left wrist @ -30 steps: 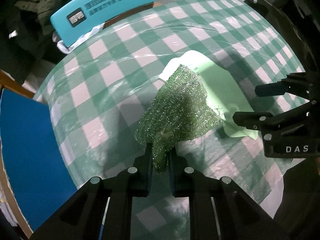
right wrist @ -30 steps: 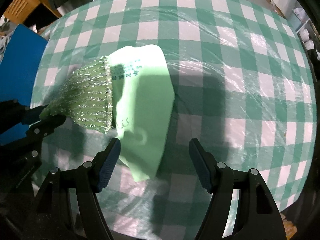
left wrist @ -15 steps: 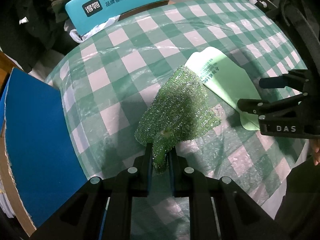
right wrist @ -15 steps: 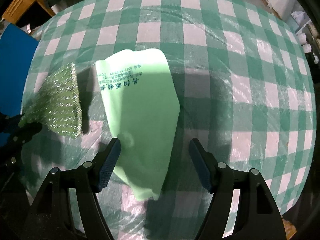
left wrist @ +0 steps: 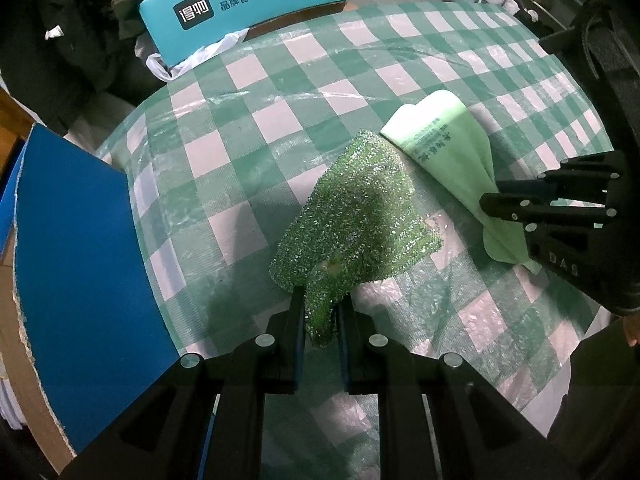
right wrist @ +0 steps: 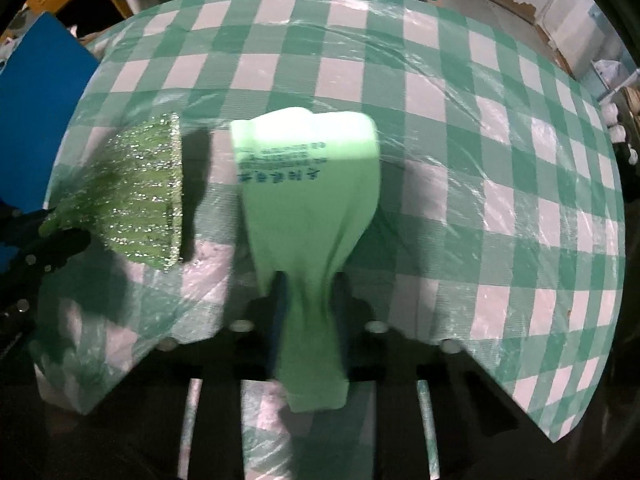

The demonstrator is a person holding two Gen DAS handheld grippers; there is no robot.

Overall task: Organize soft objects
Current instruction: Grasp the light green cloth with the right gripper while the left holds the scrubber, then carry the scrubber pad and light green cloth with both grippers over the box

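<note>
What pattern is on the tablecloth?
Green and white checks on the tablecloth, clearest in the right wrist view.

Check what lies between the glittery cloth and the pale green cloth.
Nothing but bare checked tablecloth and shadow between the glittery cloth and the pale green cloth; the right wrist view shows the gap, and they do not touch.

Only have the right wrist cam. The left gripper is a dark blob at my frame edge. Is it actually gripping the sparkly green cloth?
Observer: Yes. In the left wrist view the left gripper is shut on one corner of the sparkly cloth.
Operator: My own jaws are blurred here. Clean pinch?
Observer: Seen from the side, the right gripper is closed on the near edge of the pale green cloth. The far end of that cloth lies on the table.
</note>
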